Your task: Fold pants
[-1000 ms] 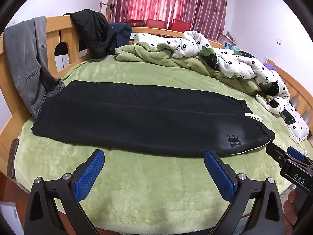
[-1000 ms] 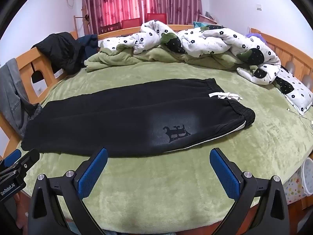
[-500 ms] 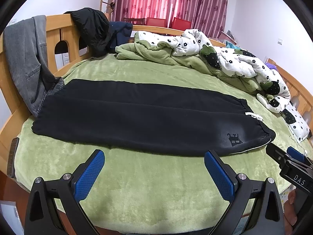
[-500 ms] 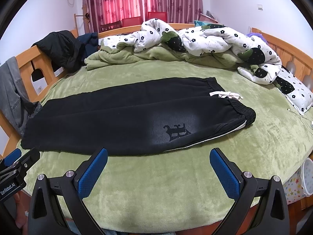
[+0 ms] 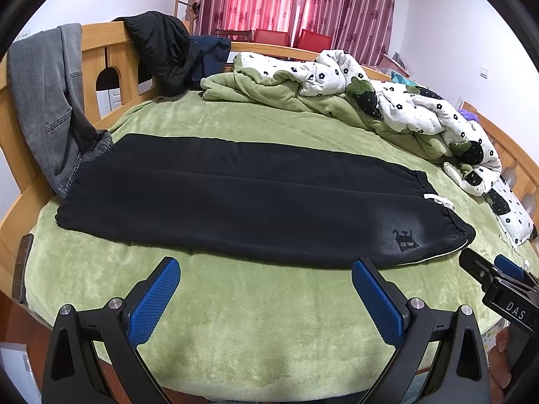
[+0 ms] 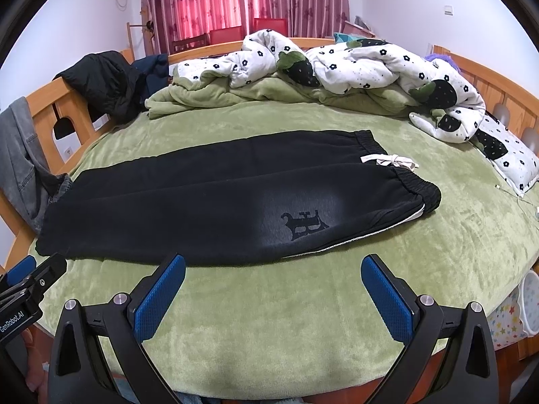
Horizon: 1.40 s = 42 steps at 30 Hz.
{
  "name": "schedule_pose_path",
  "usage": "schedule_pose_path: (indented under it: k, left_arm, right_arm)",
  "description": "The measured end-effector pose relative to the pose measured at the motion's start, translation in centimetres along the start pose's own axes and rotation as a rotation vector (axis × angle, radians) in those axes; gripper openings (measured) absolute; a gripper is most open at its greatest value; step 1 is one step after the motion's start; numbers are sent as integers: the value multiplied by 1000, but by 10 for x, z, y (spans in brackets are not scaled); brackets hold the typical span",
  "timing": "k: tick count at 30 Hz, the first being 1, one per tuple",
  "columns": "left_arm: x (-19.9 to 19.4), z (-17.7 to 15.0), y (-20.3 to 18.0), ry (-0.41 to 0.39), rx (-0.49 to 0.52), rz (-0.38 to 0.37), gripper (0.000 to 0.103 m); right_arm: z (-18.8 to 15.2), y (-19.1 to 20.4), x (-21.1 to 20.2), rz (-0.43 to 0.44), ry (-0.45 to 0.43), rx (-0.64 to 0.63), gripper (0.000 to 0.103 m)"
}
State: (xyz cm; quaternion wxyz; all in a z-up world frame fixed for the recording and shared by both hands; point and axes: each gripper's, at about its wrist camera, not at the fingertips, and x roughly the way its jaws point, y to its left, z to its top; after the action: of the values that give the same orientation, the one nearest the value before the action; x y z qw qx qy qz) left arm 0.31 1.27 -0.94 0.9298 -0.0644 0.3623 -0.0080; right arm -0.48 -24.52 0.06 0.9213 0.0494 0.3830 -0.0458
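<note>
Black pants point(image 5: 242, 198) lie flat across a green bed, leg cuffs to the left, elastic waistband with a white drawstring point(image 6: 390, 161) to the right; they also show in the right wrist view point(image 6: 209, 208). A dark logo point(image 6: 303, 225) sits near the waist. My left gripper point(image 5: 266, 279) is open and empty, above the bed's near edge, short of the pants. My right gripper point(image 6: 273, 276) is open and empty, in front of the pants' near edge by the logo. Each gripper shows at the edge of the other's view.
A rumpled green and white flowered quilt point(image 6: 337, 74) lies along the far side of the bed. Grey jeans point(image 5: 47, 101) and a dark jacket point(image 5: 161, 50) hang on the wooden bed frame point(image 5: 101, 54) at left. A flowered pillow point(image 6: 505, 155) lies at right.
Both grippers have edged slightly closer to the pants. The pants have not moved and both grippers stay open.
</note>
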Motion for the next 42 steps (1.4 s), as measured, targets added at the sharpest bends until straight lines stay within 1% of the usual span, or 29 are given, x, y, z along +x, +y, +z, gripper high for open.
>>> schedule_pose_path:
  k: [42]
  left_arm:
    - [3, -2, 5, 8, -3, 0, 103]
  right_arm:
    - [1, 1, 2, -1, 3, -1, 102]
